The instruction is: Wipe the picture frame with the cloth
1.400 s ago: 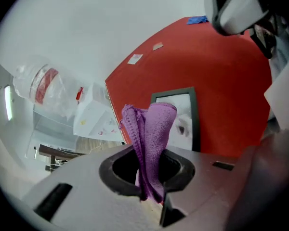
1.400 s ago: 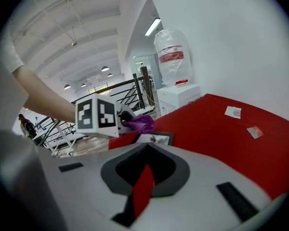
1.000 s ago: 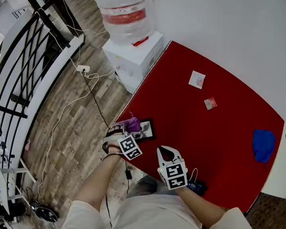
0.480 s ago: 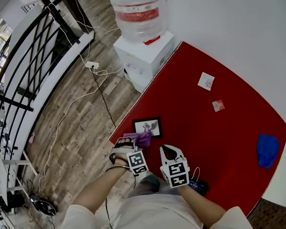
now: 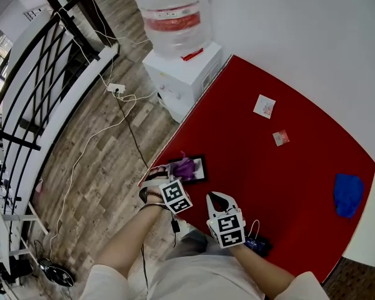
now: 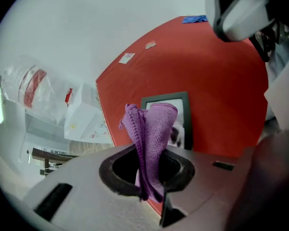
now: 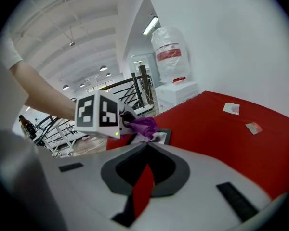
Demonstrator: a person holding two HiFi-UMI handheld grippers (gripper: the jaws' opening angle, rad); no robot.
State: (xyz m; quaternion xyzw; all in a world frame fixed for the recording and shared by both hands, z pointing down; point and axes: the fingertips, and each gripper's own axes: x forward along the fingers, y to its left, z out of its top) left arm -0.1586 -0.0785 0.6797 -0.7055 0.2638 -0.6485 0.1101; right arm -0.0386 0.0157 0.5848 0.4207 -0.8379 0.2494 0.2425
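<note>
A small black picture frame (image 5: 199, 169) lies flat near the left front edge of the red table (image 5: 287, 180). My left gripper (image 5: 177, 172) is shut on a purple cloth (image 5: 185, 166), which rests over the frame's left part. In the left gripper view the bunched cloth (image 6: 152, 129) stands up between the jaws and hides much of the frame (image 6: 185, 106). My right gripper (image 5: 220, 199) hovers over the table just right of the frame, jaws together and holding nothing. From the right gripper view the cloth (image 7: 143, 125) and the frame (image 7: 162, 136) show just ahead.
A blue cloth (image 5: 348, 192) lies at the table's far right. Two small cards (image 5: 264, 105) (image 5: 279, 137) lie toward the back. A black device (image 5: 257, 245) sits at the front edge. A water dispenser (image 5: 182, 64) stands beyond the left edge, with cables on the wooden floor (image 5: 100, 142).
The left gripper drew the cloth back off the frame toward the table's front edge, then pushed it onto the frame again. The right gripper has stayed about where it was.
</note>
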